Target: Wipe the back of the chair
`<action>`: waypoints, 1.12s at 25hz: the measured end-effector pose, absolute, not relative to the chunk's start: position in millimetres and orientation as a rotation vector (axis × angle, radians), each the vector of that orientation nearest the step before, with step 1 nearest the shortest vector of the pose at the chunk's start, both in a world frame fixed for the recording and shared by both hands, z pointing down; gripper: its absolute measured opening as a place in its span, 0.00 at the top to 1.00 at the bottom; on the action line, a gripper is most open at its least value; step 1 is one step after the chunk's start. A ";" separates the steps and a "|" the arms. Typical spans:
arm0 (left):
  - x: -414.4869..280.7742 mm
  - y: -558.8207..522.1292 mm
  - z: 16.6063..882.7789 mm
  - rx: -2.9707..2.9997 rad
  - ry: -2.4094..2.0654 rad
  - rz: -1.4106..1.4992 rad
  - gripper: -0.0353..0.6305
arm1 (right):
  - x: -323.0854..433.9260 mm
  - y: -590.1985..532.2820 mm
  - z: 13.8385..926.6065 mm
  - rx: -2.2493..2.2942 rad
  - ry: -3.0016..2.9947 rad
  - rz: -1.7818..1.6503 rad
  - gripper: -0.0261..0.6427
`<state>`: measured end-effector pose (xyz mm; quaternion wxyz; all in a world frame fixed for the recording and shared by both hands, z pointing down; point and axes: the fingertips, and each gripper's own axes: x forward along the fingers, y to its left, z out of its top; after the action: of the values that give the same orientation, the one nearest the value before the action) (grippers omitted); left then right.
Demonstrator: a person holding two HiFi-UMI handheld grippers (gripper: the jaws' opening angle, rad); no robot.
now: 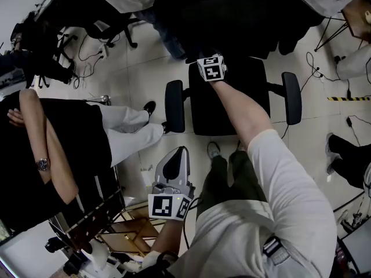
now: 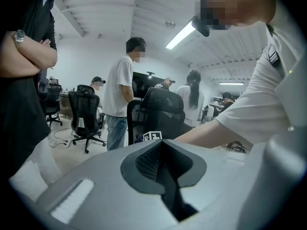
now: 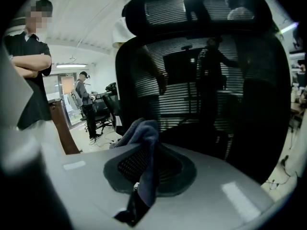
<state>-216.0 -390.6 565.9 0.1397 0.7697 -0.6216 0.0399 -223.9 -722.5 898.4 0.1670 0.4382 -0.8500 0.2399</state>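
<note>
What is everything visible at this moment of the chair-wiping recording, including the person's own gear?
Office chair: one, black, mesh back, directly ahead of the operator.
Cloth: one, blue-grey, pinched between shut jaws in the right gripper view.
Other office chairs: several, black, further back in the room.
Bystander: one, black top, light trousers, arms crossed, to the operator's left.
Other people: several, standing beyond the chair.
Cables: several, dark, on the pale floor.
Hazard tape: one strip, yellow and black, on the floor at right.
Left gripper: one, grey, jaws together, empty, held low.
Right gripper: one, grey, shut on the cloth, extended toward the chair.
</note>
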 end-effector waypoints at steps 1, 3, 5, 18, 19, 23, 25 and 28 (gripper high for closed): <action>-213.7 -392.0 563.4 2.234 -1.786 0.115 0.82 | -206.4 -723.8 899.5 1.278 -2.398 0.690 0.91; -201.4 -394.1 556.5 2.267 -1.763 0.106 0.82 | -161.0 -725.7 904.7 1.352 -2.345 0.700 0.91; -184.5 -396.4 551.5 2.304 -1.725 0.092 0.82 | -109.5 -728.8 910.1 1.429 -2.291 0.700 0.91; -103.2 -430.8 550.6 2.439 -1.520 0.075 0.82 | 91.4 -753.2 911.1 1.723 -2.074 0.801 0.91; -101.7 -430.7 552.7 2.438 -1.518 0.074 0.82 | 89.5 -752.3 908.8 1.721 -2.091 0.800 0.91; -113.0 -436.3 558.0 2.421 -1.516 0.071 0.82 | 36.2 -732.0 903.8 1.656 -2.192 0.833 0.91; -129.8 -435.4 556.5 2.413 -1.530 0.055 0.82 | -28.1 -704.5 910.3 1.537 -2.267 0.833 0.91; -155.5 -436.7 553.1 2.382 -1.583 0.035 0.82 | -131.3 -666.5 929.1 1.368 -2.343 0.893 0.91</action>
<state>-155.5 -436.7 553.1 0.1401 0.8246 -0.5479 0.0121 -131.3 -666.5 929.1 0.1423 0.4740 -0.8120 0.3095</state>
